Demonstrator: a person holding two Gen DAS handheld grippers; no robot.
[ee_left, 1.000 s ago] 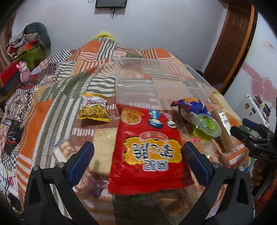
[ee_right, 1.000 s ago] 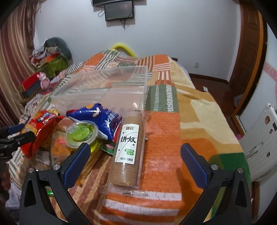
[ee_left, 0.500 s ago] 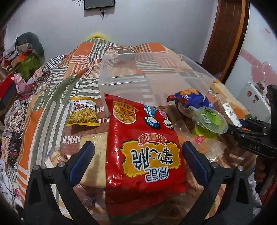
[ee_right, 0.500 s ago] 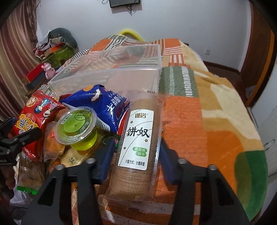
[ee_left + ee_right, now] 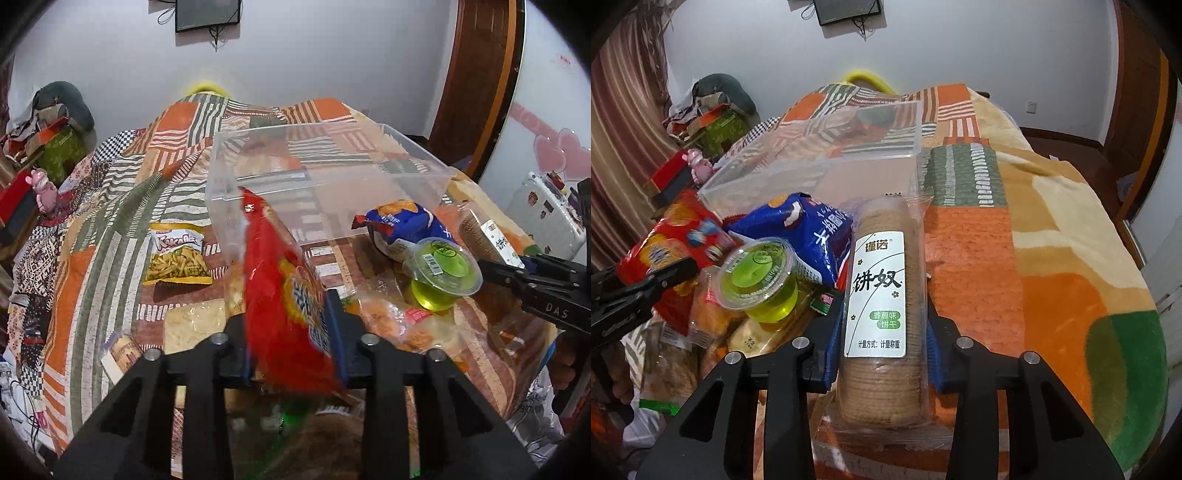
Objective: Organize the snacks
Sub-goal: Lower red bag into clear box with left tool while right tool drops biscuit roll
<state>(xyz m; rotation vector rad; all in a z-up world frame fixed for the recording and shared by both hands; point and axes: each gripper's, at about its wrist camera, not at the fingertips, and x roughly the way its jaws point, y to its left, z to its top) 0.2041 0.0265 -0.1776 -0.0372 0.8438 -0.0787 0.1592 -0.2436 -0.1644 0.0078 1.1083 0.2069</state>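
The left gripper (image 5: 291,343) has its fingers clenched on the red snack bag (image 5: 284,295), which stands on edge between them, crumpled and glossy, its long axis running toward 12 o'clock where the clear plastic bin (image 5: 332,177) sits on the patchwork-quilted bed (image 5: 92,258). The bag's top end already points at the bin's near wall, so the coming move likely turns on lifting it over that rim. The right gripper (image 5: 882,350) has its fingers closed around the cracker sleeve (image 5: 879,302), a clear-wrapped stack of round tan biscuits with a white and green label, whose long axis also lies toward 12 o'clock; the bin stands at about 11 o'clock from it, just beyond the sleeve's far end. At 10 o'clock of the right gripper lie a green jelly cup (image 5: 757,280) and a blue snack bag (image 5: 809,236), resting on other packets. A yellow fries packet (image 5: 177,258) lies apart at the left gripper's 11 o'clock, beside the bin.
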